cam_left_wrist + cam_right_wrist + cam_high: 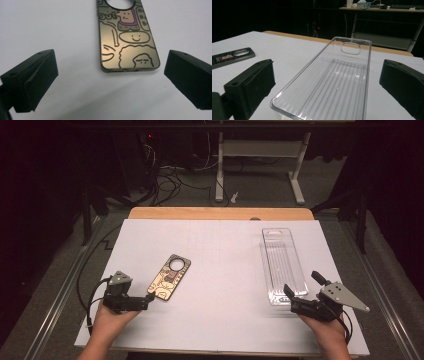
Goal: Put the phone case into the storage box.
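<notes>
Item, left: you are holding the left gripper (148, 299) with its jaws spread wide and gripping nothing, pointing at the near short end of the phone case (170, 276), which is lying flat and slightly angled on the white table sheet (220, 265), left of centre. Risk, as a judgement: the case is thin and flush to the sheet, so the jaws may be skating over its edge or shoving it away rather than catching it. Appearance: olive-gold back, black cartoon doodles, one purple-collared figure, a round camera cutout at the far end. Item, right: you are holding the right gripper (300, 295) equally agape, empty, at the near end of the clear plastic tray (283, 265); ribbed floor, slot handle, light enough to be tipping if nudged.
</notes>
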`<state>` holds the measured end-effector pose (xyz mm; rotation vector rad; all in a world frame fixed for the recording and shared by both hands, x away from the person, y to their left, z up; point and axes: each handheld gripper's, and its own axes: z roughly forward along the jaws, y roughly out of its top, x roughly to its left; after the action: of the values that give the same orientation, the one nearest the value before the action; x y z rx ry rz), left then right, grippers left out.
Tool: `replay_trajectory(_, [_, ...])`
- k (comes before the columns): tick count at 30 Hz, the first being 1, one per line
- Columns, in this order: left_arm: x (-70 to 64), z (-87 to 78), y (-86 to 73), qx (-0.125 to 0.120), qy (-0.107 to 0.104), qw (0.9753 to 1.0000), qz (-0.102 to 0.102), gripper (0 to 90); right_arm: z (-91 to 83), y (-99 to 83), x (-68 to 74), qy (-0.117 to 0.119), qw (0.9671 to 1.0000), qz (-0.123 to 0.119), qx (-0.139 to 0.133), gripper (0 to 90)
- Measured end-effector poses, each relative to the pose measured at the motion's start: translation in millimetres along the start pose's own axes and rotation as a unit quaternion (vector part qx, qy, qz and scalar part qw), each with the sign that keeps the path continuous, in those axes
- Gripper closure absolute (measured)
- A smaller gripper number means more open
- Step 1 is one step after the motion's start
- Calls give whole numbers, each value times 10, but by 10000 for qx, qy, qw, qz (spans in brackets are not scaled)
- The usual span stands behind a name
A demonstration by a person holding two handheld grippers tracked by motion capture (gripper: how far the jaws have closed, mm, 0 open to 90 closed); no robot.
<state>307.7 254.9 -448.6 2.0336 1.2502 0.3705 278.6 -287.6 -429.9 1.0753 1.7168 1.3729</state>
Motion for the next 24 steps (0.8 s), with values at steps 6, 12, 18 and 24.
replay_trajectory(6, [-26,-5,12,-11,-10,10000,-13,3,2,0,-7,10,10000,-21,-3,5])
replay_trajectory(12, [-48,39,19,187,-37,9998,31,3,-10,5,-8,27,10000,1,-31,5])
replay_trajectory(18, [-91,76,69,332,-144,9993,11,3,3,-2,-19,47,10000,5,-17,5])
replay_trajectory(24, [-118,133,159,670,-45,9977,28,2,14,-6,-17,80,10000,19,-7,5])
